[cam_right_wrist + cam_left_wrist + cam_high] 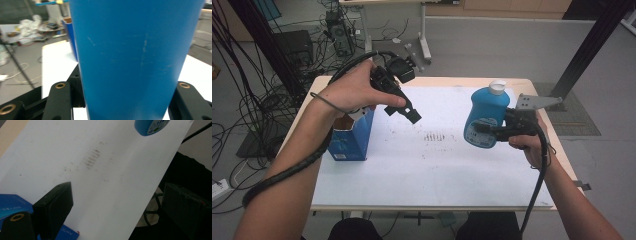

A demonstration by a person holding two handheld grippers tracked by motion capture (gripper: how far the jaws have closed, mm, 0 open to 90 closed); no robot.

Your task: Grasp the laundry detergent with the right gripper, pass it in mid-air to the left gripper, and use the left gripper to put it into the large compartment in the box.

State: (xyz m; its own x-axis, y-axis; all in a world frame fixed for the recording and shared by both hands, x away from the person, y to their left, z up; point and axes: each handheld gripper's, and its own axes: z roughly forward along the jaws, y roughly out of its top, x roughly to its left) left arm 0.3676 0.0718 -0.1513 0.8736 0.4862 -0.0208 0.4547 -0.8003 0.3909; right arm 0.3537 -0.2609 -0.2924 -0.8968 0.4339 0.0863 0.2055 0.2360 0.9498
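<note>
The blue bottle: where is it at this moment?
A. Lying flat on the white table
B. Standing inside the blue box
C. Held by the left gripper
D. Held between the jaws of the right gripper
D: the right gripper has its jaws closed on both sides of the blue bottle, holding it above the white table.

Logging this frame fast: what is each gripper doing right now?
Left gripper: open, holding nothing, above the table beside the blue box.
Right gripper: closed on the blue bottle, lifted off the table.
</note>
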